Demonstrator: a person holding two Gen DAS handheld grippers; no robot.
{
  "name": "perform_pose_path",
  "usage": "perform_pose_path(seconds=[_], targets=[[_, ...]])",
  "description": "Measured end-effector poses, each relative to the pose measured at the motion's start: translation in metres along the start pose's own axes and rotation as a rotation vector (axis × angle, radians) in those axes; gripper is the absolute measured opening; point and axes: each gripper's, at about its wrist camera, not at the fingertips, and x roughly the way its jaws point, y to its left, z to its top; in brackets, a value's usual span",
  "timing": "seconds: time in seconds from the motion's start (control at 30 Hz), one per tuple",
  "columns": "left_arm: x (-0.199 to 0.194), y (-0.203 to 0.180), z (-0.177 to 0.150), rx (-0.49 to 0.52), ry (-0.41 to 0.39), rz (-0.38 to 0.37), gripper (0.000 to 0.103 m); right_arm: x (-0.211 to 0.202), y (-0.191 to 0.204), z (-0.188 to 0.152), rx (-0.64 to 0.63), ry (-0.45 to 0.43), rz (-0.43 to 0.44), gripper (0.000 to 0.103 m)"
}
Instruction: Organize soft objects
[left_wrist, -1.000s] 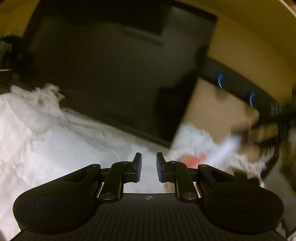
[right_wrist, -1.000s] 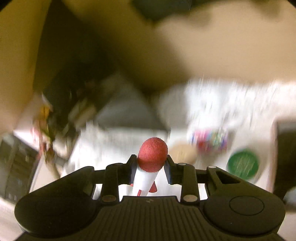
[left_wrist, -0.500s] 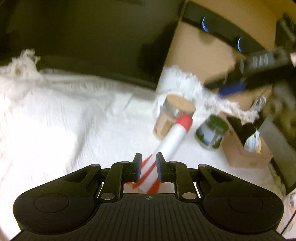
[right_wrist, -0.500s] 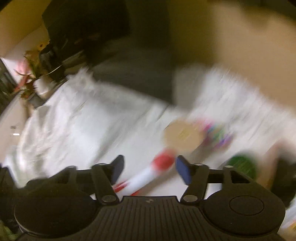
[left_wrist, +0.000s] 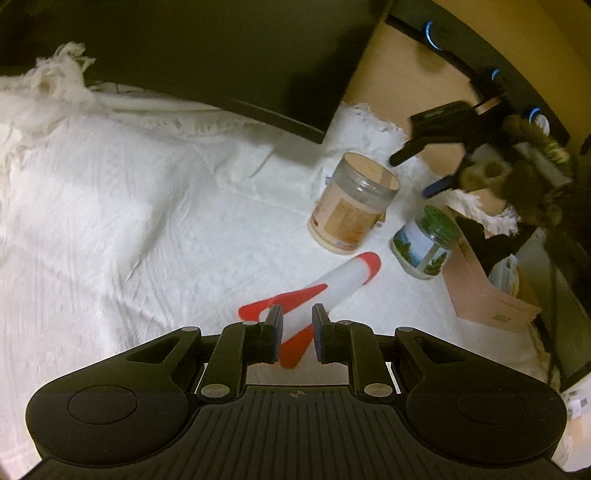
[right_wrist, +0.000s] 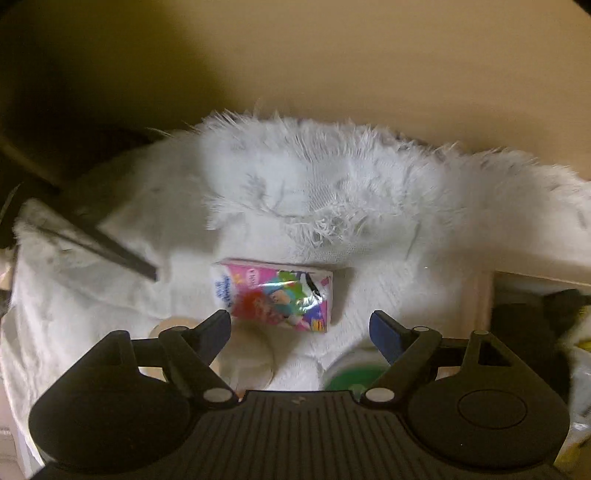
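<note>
1. The left gripper (left_wrist: 297, 334) has its fingers clenched nearly together with nothing pinched. The foam rocket (left_wrist: 325, 291) lies free on the white cloth (left_wrist: 129, 221) just beyond the tips, nose toward 1 o'clock. If it pushes forward like this, it would shove the light rocket away, not take it.
2. The right gripper (right_wrist: 300, 334) has just been opening; its fingers are spread wide and empty, hovering over a bright tissue pack (right_wrist: 275, 295) at 12 o'clock.
3. That pack is slick film, so I judge a shallow pinch could slip off or only crumple it.
4. A tan-lidded jar (left_wrist: 352, 210) and a green-lidded jar (left_wrist: 424, 243) stand near the rocket's nose, at 1 and 2 o'clock. A careless sweep could topple either.
5. The shaggy fringe (right_wrist: 332, 192) behind the pack may snag a fingertip.
</note>
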Motion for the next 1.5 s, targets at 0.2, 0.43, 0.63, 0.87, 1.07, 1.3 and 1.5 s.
perform_pose_path(seconds=[0.2, 0.43, 0.63, 0.87, 1.07, 1.3, 1.5], targets=[[0.001, 0.004, -0.007, -0.036, -0.033, -0.041, 0.018, 0.045, 0.019, 0.018, -0.029, 0.032, 0.002, 0.083], [0.005, -0.001, -0.014, 0.002, -0.014, -0.052, 0.018, 0.078, 0.025, 0.033, -0.079, 0.077, -0.072, 0.083], [0.006, 0.004, -0.009, -0.009, -0.018, -0.05, 0.018, 0.061, 0.018, 0.031, -0.044, 0.135, 0.148, 0.078], [0.03, -0.022, 0.023, 0.246, 0.023, -0.052, 0.019, 0.079, 0.031, 0.039, -0.088, 0.186, -0.007, 0.079], [0.084, -0.053, 0.035, 0.457, 0.171, -0.001, 0.036, 0.11, 0.043, 0.042, -0.073, 0.271, -0.023, 0.09], [0.105, -0.063, 0.027, 0.564, 0.243, 0.03, 0.041, 0.094, 0.036, 0.049, -0.067, 0.244, -0.003, 0.079], [0.114, -0.056, 0.03, 0.524, 0.269, 0.028, 0.043, 0.055, 0.023, 0.052, -0.06, 0.181, 0.138, 0.024]])
